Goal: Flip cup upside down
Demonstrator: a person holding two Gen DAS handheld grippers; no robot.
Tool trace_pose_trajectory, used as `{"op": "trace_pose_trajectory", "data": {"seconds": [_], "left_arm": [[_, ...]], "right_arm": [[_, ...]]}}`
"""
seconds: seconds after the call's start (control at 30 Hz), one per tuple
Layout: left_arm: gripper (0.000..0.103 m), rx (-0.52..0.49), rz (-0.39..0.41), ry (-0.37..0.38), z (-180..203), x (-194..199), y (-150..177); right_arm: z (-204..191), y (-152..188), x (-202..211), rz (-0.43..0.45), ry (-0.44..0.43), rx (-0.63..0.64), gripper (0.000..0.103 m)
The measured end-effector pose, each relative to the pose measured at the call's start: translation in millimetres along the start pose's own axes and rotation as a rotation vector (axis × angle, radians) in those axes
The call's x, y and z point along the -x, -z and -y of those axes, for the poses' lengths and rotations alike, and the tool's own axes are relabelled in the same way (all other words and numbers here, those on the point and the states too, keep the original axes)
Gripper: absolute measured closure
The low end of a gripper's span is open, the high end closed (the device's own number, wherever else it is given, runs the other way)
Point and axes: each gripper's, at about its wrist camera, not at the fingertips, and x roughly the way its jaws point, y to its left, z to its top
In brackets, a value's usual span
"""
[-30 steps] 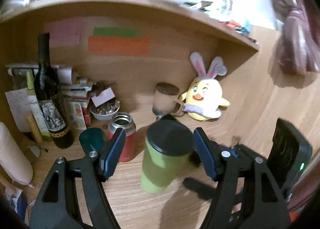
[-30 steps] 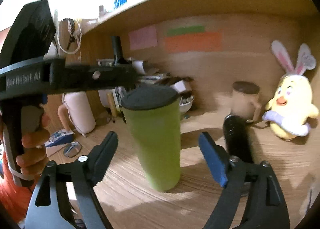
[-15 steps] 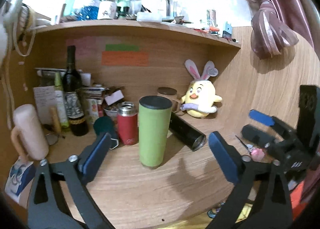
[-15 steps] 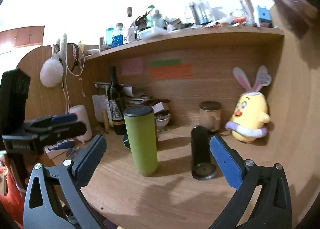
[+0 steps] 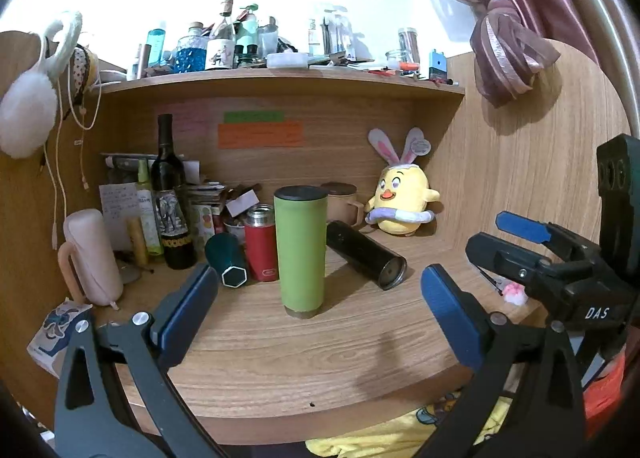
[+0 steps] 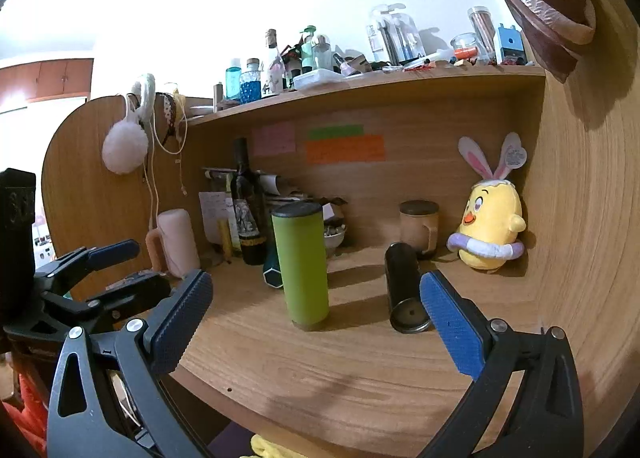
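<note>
A tall green cup (image 5: 301, 252) with a black end on top and a brownish rim at the bottom stands upright on the wooden desk (image 5: 320, 354); it also shows in the right wrist view (image 6: 303, 266). My left gripper (image 5: 316, 310) is open and empty, well back from the cup near the desk's front edge. My right gripper (image 6: 316, 318) is open and empty too, also back from the cup. Each gripper shows at the edge of the other's view.
A black tumbler (image 5: 366, 254) lies on its side right of the cup. A red flask (image 5: 261, 244), a teal cup (image 5: 226, 266), a wine bottle (image 5: 170, 201), a pink mug (image 5: 93, 256), a lidded mug (image 5: 343, 201) and a chick plush (image 5: 402, 197) stand behind. A shelf (image 5: 280, 77) hangs overhead.
Both grippers have pulled back from the green cup toward the desk's front edge. Both stay open. The cup stands where it was.
</note>
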Motion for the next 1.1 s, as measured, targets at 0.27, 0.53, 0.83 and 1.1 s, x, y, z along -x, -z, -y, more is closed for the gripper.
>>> {"op": "trace_pose_trajectory", "data": {"seconds": [0.27, 0.53, 0.83, 1.1], "left_arm": [[0.0, 0.031, -0.028, 0.01, -7.9, -7.4, 4.0], [0.0, 0.037, -0.032, 0.01, -9.6, -8.9, 5.0], [0.0, 0.037, -0.029, 0.01, -10.0, -8.2, 5.8], [0.0, 0.047, -0.036, 0.019, -9.9, -8.7, 5.7]], "right_arm": [[3.3, 1.4, -2.5, -0.007, 0.01, -0.014, 0.0], [4.4, 1.8, -2.8, -0.009, 0.014, -0.011, 0.0], [3.2, 1.9, -2.2, -0.009, 0.014, -0.011, 0.0], [3.1, 1.8, -2.6, -0.01, 0.015, -0.012, 0.0]]}}
